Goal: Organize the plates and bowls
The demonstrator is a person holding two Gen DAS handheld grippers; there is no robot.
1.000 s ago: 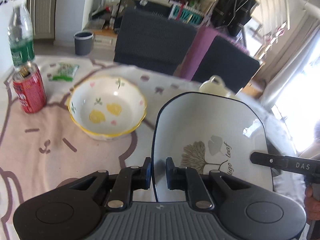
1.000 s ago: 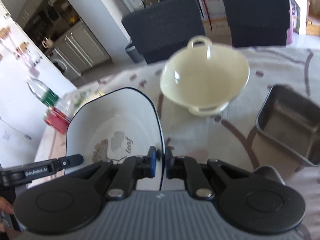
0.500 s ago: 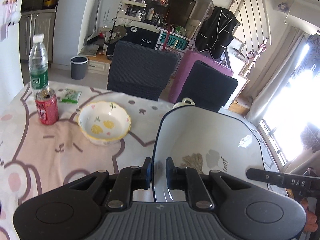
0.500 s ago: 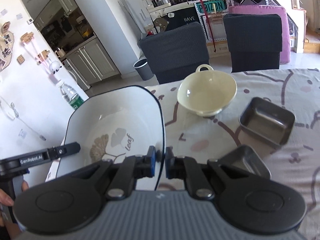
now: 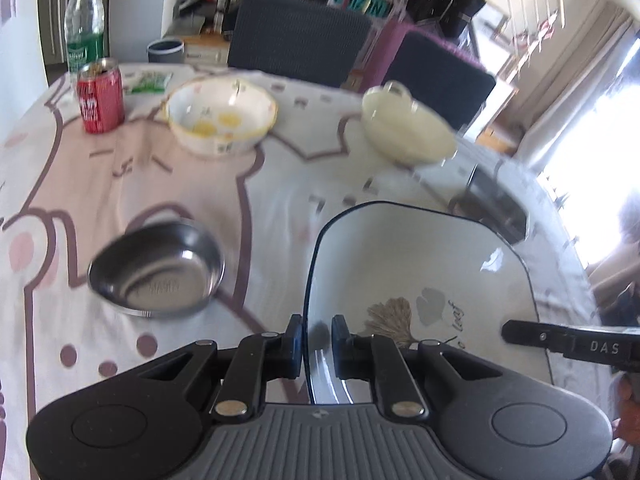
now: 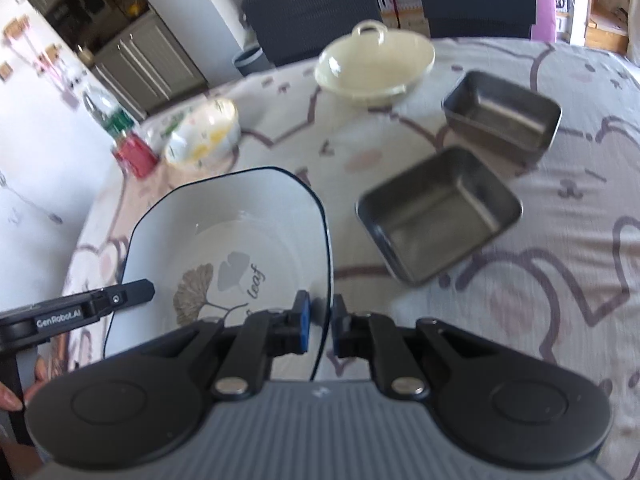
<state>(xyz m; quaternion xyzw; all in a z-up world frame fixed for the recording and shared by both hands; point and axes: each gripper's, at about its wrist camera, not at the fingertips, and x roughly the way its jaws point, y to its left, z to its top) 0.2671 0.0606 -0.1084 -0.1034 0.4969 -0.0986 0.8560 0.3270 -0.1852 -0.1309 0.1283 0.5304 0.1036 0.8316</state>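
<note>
Tablecloth [image 5: 280, 208] lies open between bowls; both claws pinch the plate's [image 5: 420, 264] opposite edges.

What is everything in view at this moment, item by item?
leaf plate: 1, white with dark rim, clamped at opposite edges, above the table
floral bowl: 1, white with yellow rim, far left
cream bowl: 1, pale yellow, far centre
rectangular tins: 2, steel, right side, side by side
oval dish: 1, steel, near left
soda can: 1, red, far left
water bottle: 1, clear with green label, behind the can
tablecloth: 1, pale with purple outlines
chairs: 2, dark, beyond the table
left tongs: black, shut on the plate
right tongs: black, shut on the plate
</note>
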